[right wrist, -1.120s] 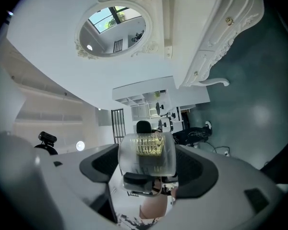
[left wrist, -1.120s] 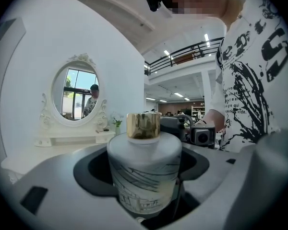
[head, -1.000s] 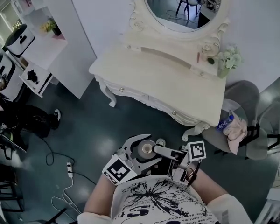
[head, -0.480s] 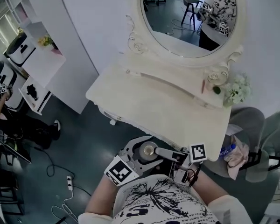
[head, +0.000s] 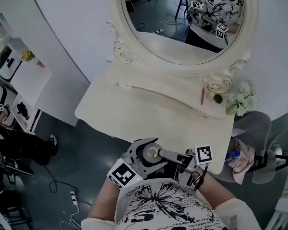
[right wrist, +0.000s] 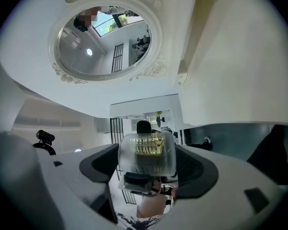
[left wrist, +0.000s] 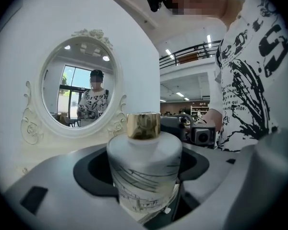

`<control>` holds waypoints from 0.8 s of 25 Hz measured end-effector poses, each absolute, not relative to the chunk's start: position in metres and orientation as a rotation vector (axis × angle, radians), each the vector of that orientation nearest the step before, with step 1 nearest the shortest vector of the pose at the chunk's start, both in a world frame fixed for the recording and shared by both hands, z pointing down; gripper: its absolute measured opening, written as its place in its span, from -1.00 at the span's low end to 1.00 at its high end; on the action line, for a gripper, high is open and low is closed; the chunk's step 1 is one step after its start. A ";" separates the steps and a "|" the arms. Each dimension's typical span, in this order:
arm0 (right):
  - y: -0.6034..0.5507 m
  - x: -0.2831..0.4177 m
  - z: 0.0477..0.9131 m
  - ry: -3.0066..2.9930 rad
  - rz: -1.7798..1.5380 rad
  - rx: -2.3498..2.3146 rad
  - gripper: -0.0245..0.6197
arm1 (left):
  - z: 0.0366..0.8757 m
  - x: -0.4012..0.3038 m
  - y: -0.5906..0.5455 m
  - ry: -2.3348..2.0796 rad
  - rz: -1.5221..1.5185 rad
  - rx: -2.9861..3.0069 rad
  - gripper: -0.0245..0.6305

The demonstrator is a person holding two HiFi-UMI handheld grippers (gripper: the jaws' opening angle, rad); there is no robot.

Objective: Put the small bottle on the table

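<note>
The left tongs (left wrist: 143, 176) are clenched on the small bottle (left wrist: 145, 152), a squat white flask with a gold cap (left wrist: 143, 125), which is held upright between the two jaws. The right tongs (right wrist: 147, 166) are likewise closed, gripping a small clear piece (right wrist: 146, 152) with a ribbed gold core; whether this is a second tiny bottle or a cover cannot be told. In the head view both tools are carried close together in front of the person's printed shirt (head: 158, 202), the right tips brought in just beside the white bottle. Ahead of the tips the cream dressing table (head: 149, 111) is spread out, its near edge lying about under the jaws; beyond it the oval mirror (head: 182, 28) is mounted, and well off to the right of the right tongs a bunch of flowers (head: 242, 99) is set at the back corner. The step in hand is judged to be the carry to the table, with nothing set down yet. The next move would call for the bottle to be taken forward over bare tabletop, lowered upright until its base is borne, and only then released. No brand or lettering can be read on the bottle; only a dark sketchy line drawing is made out on its side. Square black-and-white markers (head: 203, 155) are borne on the tongs' cubes, and the shirt's print cannot be read as words.
</note>
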State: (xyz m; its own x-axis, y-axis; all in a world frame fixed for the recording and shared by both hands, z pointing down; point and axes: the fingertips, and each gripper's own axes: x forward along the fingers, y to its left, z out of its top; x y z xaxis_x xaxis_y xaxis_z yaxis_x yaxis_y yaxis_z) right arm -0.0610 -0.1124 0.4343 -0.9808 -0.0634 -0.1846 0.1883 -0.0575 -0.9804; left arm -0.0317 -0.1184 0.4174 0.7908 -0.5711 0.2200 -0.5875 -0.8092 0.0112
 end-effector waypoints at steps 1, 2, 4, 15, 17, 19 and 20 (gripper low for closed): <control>-0.121 -0.061 0.435 2.021 -2.155 0.117 0.20 | 0.418 -0.032 -0.127 -0.920 0.320 2.904 0.12; -0.130 -0.062 0.435 2.011 -2.147 0.097 0.20 | 0.418 -0.033 -0.135 -0.897 0.322 2.910 0.12; -0.146 -0.064 0.434 1.979 -2.126 0.054 0.20 | 0.418 -0.035 -0.150 -0.838 0.328 2.923 0.12; -0.230 -0.080 0.445 1.842 -1.944 -0.230 0.20 | 0.431 -0.050 -0.226 -0.412 0.410 3.024 0.12; -0.240 -0.081 0.451 1.817 -1.914 -0.278 0.20 | 0.437 -0.051 -0.234 -0.338 0.418 3.035 0.12; -0.251 -0.083 0.457 1.799 -1.887 -0.323 0.20 | 0.445 -0.053 -0.244 -0.274 0.425 3.044 0.12; -0.256 -0.083 0.461 1.789 -1.875 -0.349 0.20 | 0.449 -0.054 -0.248 -0.246 0.427 3.045 0.12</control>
